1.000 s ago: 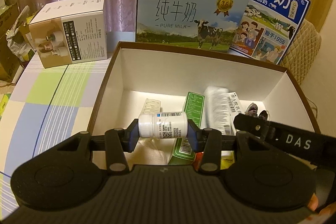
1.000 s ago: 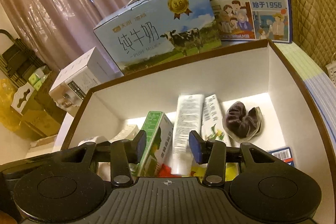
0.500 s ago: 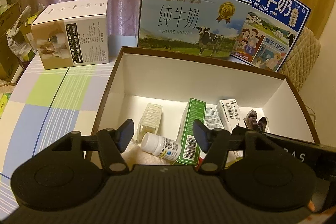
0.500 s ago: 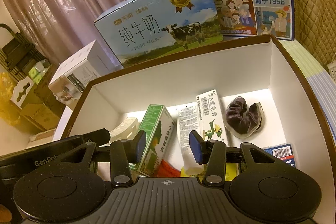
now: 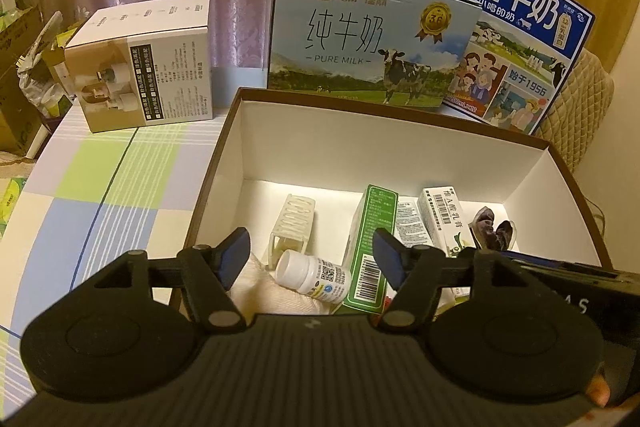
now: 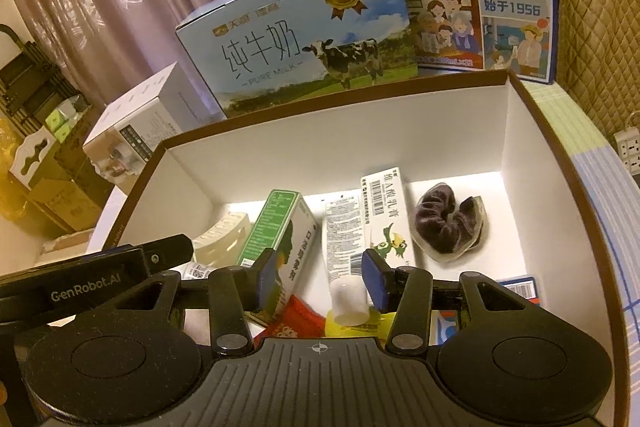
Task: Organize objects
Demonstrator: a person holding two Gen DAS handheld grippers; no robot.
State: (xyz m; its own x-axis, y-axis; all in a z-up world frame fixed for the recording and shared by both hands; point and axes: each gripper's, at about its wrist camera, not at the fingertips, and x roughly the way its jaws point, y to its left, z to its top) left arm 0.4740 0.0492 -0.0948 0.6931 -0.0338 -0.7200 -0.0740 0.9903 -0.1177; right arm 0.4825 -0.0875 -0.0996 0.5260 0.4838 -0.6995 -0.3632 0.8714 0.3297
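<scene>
Taking the brown-rimmed white box (image 5: 224, 163) as the landmark: off its left corner on the checked tablecloth (image 5: 104, 179) stands a beige and white carton (image 5: 148, 67). Behind its far wall sit a pale blue carton reading "PURE MILK" (image 5: 360, 39) with a gold "3.6" seal, and to the right a dark blue carton marked "1956" (image 5: 524, 39).

Inside the box, from left: a ribbed cream plastic holder (image 5: 294, 223), a white pill bottle (image 5: 314, 273) lying on its side on pale cloth (image 5: 272, 295), a green barcoded carton (image 5: 370, 247), a white tube (image 6: 344, 255), a slim white box with a green cartoon figure (image 6: 390, 223), and a crinkled dark scrunchie in clear wrap (image 6: 448, 223).

The left gripper (image 5: 312, 259) hangs over the bottle, jaws apart and empty. The right gripper (image 6: 320, 279), its neighbour's body lettered "GenRobot.AI", is also spread wide, above the tube's cap.
</scene>
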